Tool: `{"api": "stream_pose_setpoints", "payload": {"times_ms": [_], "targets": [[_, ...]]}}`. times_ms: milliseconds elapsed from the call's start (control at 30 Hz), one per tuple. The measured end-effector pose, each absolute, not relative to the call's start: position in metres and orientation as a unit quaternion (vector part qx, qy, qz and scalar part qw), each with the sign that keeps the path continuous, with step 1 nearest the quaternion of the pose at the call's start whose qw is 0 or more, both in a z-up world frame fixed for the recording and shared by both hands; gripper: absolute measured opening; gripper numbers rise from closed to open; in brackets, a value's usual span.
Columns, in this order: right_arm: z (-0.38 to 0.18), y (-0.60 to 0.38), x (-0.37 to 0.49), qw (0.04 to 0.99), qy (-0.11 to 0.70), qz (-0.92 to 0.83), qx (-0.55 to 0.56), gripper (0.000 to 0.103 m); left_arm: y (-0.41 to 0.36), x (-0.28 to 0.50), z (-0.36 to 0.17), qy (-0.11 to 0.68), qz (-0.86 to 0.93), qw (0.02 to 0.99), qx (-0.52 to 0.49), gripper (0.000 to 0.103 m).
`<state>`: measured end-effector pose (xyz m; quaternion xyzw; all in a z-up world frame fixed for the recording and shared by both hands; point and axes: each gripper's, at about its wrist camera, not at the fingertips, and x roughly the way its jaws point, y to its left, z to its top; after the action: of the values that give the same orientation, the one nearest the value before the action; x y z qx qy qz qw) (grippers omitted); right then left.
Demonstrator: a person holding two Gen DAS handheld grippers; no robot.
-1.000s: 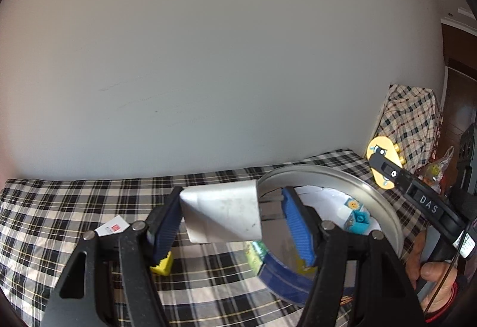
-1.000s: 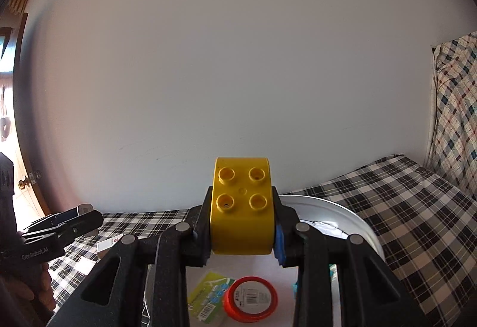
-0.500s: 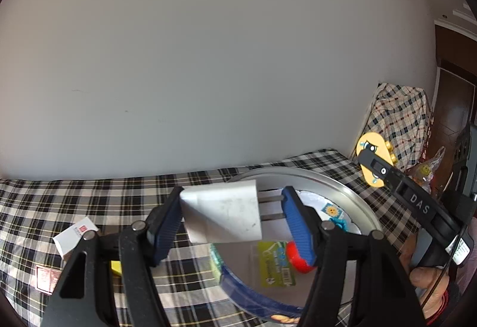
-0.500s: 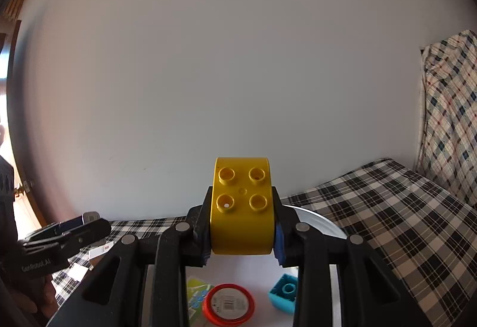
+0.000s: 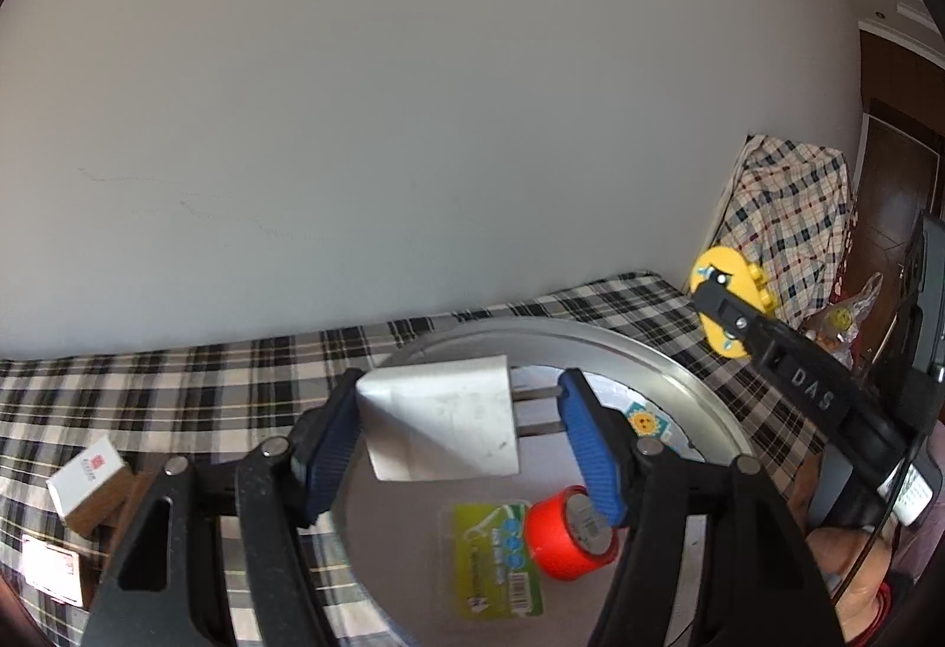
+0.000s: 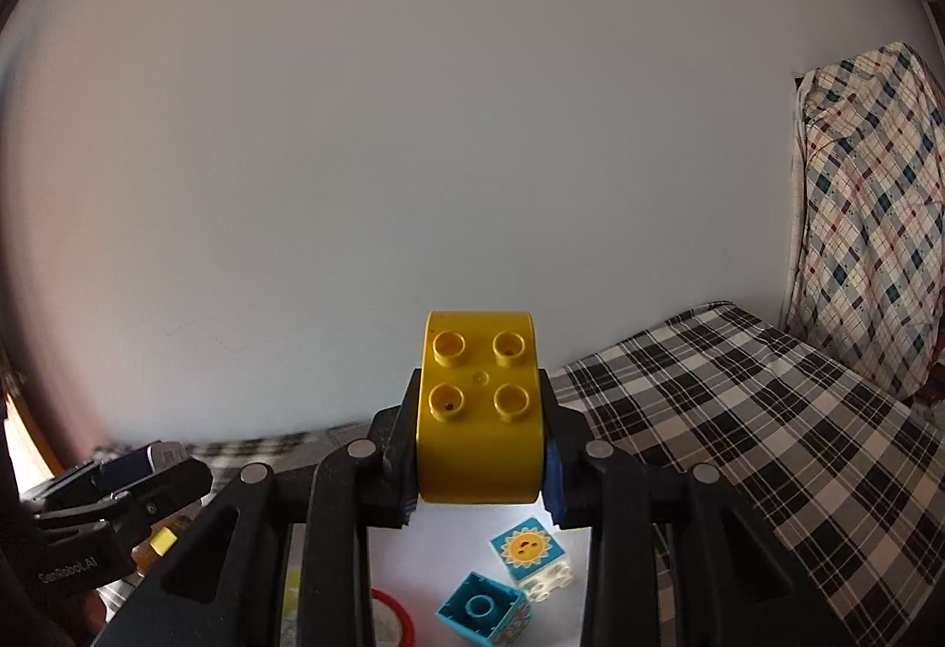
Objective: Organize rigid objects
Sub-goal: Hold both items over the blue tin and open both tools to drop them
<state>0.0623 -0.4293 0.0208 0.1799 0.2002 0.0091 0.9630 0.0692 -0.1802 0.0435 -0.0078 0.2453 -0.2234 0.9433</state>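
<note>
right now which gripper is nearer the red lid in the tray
Left. The left gripper, holding a white plug, hangs just above the red lid in the tray. The right gripper, holding a yellow block, sits further back over the tray's far side.

Both grippers (loads clamped) now sit farther over the round tray [image 5: 697, 381].

A plaid cloth [image 6: 738, 411] covers the surface below a bare white wall [image 6: 443, 115]; a checked fabric [image 6: 868, 234] hangs at right.

White plug adapter [image 5: 440, 425]: prongs rightward, clamped above tray.
Yellow block [image 6: 479, 420]: studs facing camera, clamped.
Round metal tray [image 5: 697, 387]: on plaid bed.
</note>
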Motion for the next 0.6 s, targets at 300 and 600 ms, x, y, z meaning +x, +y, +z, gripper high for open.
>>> {"api": "stream_pose_setpoints", "payload": {"times_ms": [300, 600], "targets": [[0.01, -0.424, 0.08, 0.946, 0.271, 0.025, 0.176, 0.034, -0.211, 0.095, 0.019, 0.297, -0.194, 0.934, 0.037, 0.066], [-0.003, -0.407, 0.093, 0.932, 0.333, 0.037, 0.137, 0.034, -0.219, 0.105, 0.01, 0.336, -0.166, 0.925, 0.065, 0.066]]}}
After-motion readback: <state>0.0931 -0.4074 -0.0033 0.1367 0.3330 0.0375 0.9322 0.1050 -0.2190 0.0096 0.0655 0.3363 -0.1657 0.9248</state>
